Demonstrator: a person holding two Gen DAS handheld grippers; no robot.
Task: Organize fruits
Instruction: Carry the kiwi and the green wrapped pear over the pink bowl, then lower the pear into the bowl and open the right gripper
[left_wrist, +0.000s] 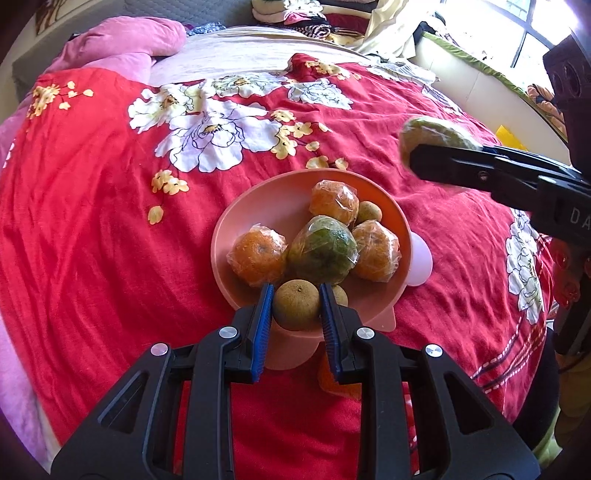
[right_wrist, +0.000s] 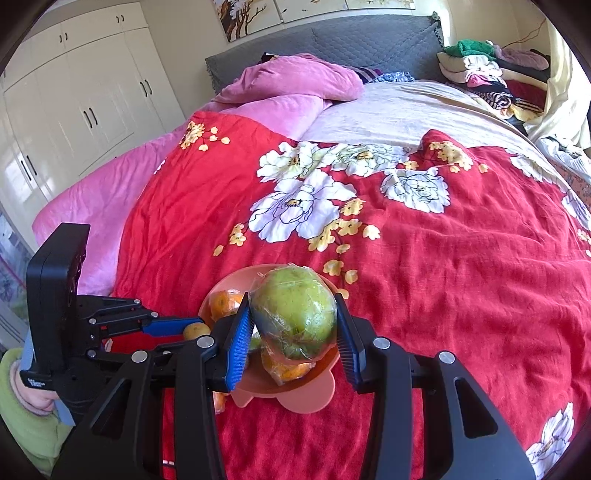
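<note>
A: On the bed, over the red floral bedspread (left_wrist: 92, 258), where do you have each fruit?

B: Your left hand-held gripper (left_wrist: 296, 306) is clamped on a small brown fruit (left_wrist: 295, 302) above the near rim of the pink bowl (left_wrist: 229, 229). Your right hand-held gripper (right_wrist: 293, 325) is clamped on a wrapped green fruit (right_wrist: 293, 314), held above the same bowl.

A: What lies in the bowl?

B: Three plastic-wrapped oranges (left_wrist: 258, 258), one wrapped dark green fruit (left_wrist: 321, 251) between them, and another small brown fruit (left_wrist: 367, 211) at the far right. The bowl rests on the bedspread. A pink blanket (right_wrist: 280, 88) lies at the far left.
</note>
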